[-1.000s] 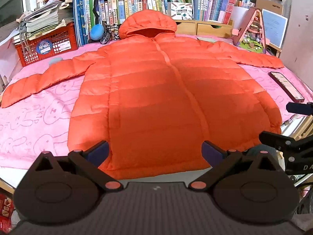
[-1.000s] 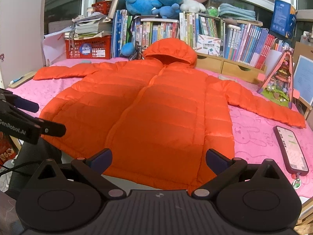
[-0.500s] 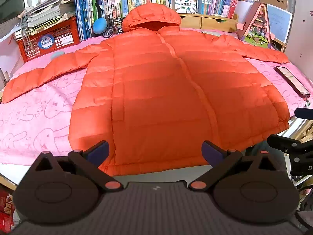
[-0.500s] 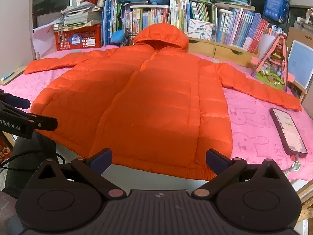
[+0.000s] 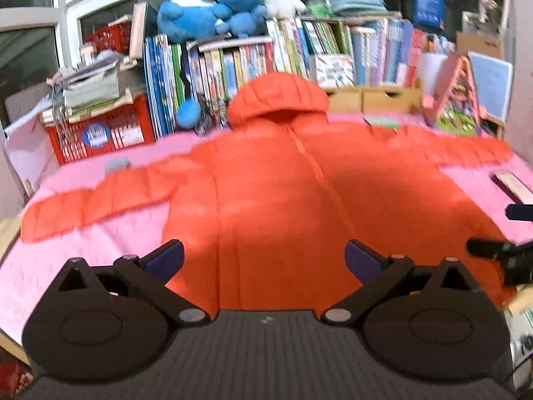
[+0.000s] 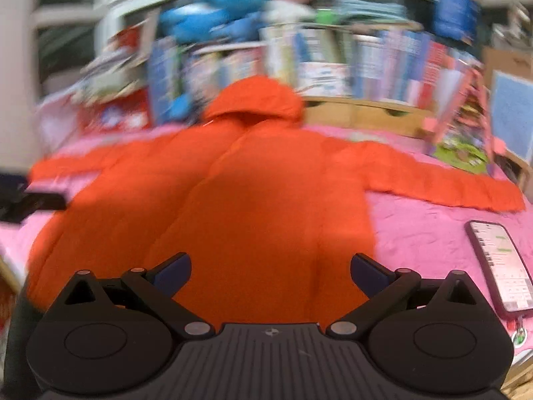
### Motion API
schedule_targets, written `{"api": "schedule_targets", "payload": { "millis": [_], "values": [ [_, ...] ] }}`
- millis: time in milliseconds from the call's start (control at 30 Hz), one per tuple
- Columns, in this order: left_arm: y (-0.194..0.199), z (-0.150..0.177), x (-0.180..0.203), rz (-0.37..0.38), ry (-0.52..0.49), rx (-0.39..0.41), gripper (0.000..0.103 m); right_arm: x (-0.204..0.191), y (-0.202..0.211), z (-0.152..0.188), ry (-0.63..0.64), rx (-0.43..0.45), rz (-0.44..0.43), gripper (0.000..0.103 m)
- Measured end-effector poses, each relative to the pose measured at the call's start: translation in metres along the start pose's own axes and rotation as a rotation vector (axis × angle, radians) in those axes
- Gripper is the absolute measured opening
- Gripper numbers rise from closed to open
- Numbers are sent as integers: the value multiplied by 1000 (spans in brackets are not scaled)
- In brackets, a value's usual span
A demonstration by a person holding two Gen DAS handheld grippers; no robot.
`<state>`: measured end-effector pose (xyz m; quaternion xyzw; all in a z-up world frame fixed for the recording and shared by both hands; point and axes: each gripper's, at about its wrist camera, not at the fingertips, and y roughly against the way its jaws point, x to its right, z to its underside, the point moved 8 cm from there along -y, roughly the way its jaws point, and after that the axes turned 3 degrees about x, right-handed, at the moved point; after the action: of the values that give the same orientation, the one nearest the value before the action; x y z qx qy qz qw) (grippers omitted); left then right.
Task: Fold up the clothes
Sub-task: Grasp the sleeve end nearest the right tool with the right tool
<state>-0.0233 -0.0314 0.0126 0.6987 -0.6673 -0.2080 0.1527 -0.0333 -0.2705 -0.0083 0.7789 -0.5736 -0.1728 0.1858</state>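
Left tongs (image 5: pixel 264 260) and right tongs (image 6: pixel 270 270) both hanging spread wide and empty, orange hooded jacket (image 5: pixel 286 193) lying flat just ahead on pink cloth-covered surface (image 6: pixel 426 233), phone (image 6: pixel 499 263) lying beside right tongs, books (image 5: pixel 233 63) standing beyond.

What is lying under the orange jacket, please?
The orange jacket lies spread flat on a pink cloth that shows around the sleeves and body. What the cloth covers, or anything directly beneath the jacket, is hidden.
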Motion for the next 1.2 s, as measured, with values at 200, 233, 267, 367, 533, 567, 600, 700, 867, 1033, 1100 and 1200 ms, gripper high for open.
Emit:
{"api": "schedule_targets", "payload": {
  "millis": [200, 233, 267, 367, 533, 567, 600, 700, 867, 1033, 1100, 1200],
  "values": [
    [-45, -34, -6, 4, 49, 19, 103, 94, -54, -36, -249, 50, 105, 103],
    [-53, -36, -7, 4, 53, 23, 103, 113, -59, -41, -280, 61, 128, 103],
    [-60, -39, -7, 5, 57, 26, 103, 133, -64, -45, -311, 72, 152, 103],
    [-88, -41, -17, -30, 69, 25, 103, 193, -78, -56, -416, 98, 216, 103],
    [-137, -31, -42, -102, 139, -37, 103, 305, -93, -63, -643, 115, 292, 103],
    [-144, -27, -47, -113, 156, -53, 103, 327, -95, -65, -689, 119, 307, 102],
    [-152, -23, -52, -123, 174, -69, 103, 342, -101, -64, -705, 111, 327, 102],
    [-169, -10, -63, -145, 204, -110, 103, 377, -121, -64, -694, 68, 413, 100],
    [-187, 8, -70, -161, 206, -132, 103, 408, -159, -50, -716, -23, 510, 91],
    [-193, 13, -69, -145, 195, -131, 103, 419, -182, -40, -738, -56, 571, 55],
    [-194, 13, -69, -143, 199, -131, 103, 414, -182, -45, -762, -37, 542, 45],
    [-195, 12, -69, -140, 203, -131, 103, 399, -180, -59, -780, 11, 477, 24]
  ]
}}
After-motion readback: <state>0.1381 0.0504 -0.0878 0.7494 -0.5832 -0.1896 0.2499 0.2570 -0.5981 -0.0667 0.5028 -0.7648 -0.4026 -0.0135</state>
